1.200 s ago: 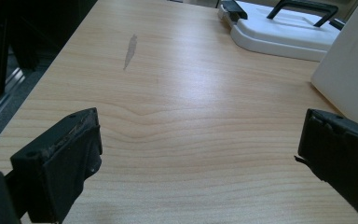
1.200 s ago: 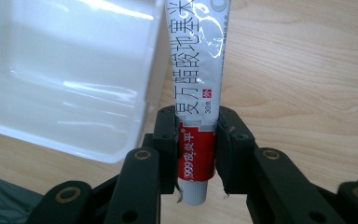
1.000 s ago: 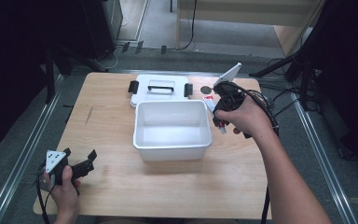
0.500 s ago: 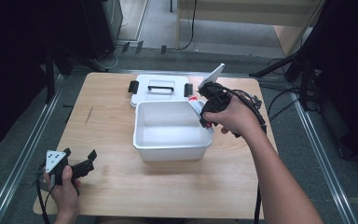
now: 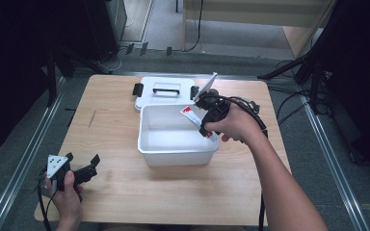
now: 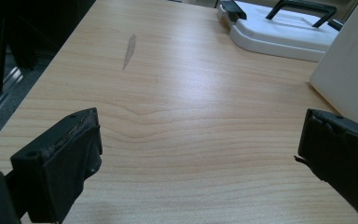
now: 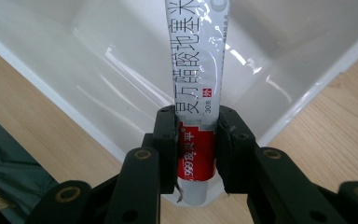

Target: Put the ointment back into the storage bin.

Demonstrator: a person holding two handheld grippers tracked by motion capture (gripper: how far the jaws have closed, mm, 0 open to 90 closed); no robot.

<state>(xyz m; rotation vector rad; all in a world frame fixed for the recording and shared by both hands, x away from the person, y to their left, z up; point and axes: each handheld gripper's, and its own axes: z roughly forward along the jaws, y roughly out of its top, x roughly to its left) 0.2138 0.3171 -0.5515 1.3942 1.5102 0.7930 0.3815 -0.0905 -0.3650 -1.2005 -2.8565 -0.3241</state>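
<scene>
- The right gripper has its two black jaws pinched on a tube of ointment, gripping it across the red band near the capped end; the rest of the white tube, printed with Chinese characters, sticks out ahead of the jaws.
- In the high view the right gripper is held over the right rear corner of the white plastic bin, and the tube slants down over the bin's interior without reaching its floor, as far as can be told.
- The left gripper has its jaws spread wide with nothing between them, above bare wood of the table.
- In the high view the left gripper sits at the table's near left corner, well apart from the bin.
- The bin's white lid with a dark handle lies flat just behind the bin.
- Compared with a second ago, the right hand has moved left from beside the bin's right wall to over the bin, carrying the tube with it; the left gripper has stayed put.
</scene>
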